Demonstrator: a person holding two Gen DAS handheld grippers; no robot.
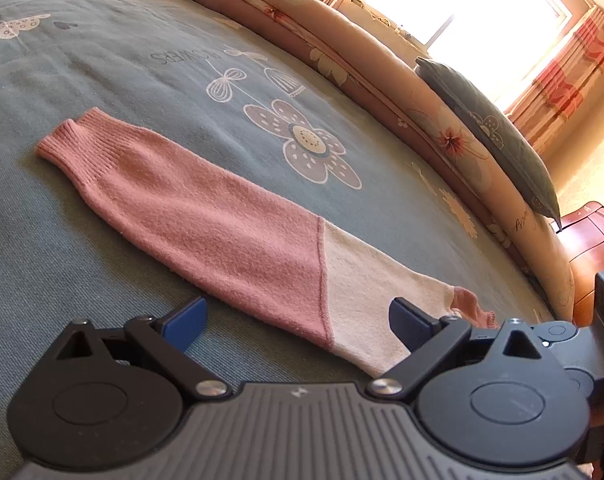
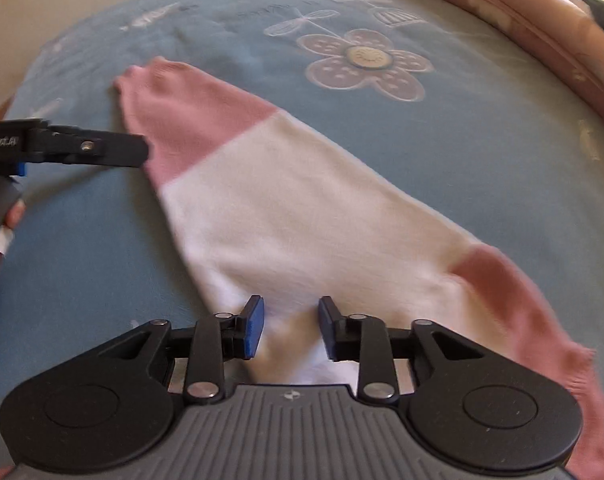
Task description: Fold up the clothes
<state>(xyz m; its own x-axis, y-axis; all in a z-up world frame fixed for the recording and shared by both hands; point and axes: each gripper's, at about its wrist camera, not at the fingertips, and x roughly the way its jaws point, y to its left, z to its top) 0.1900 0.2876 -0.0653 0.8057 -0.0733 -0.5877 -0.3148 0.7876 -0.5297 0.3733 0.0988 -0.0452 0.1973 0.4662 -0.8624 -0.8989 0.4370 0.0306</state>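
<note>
Bedspread (image 1: 150, 80) lettering, upside down: "…OWERS".

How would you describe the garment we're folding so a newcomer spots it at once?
Start from the blue-grey bedspread with its big printed flower. Just in front of that flower lies the long knit garment, flat and narrow. Nothing else on the bed is pink and cream: pink ribbed end, cream middle, another pink band.

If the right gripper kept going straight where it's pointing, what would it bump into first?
Most likely the white middle part of the pink-and-white garment, lying flat on the blue bedspread. The right gripper points steeply down, jaws apart over that cloth. Depth is hard to judge, so how close it is stays unclear.
</note>
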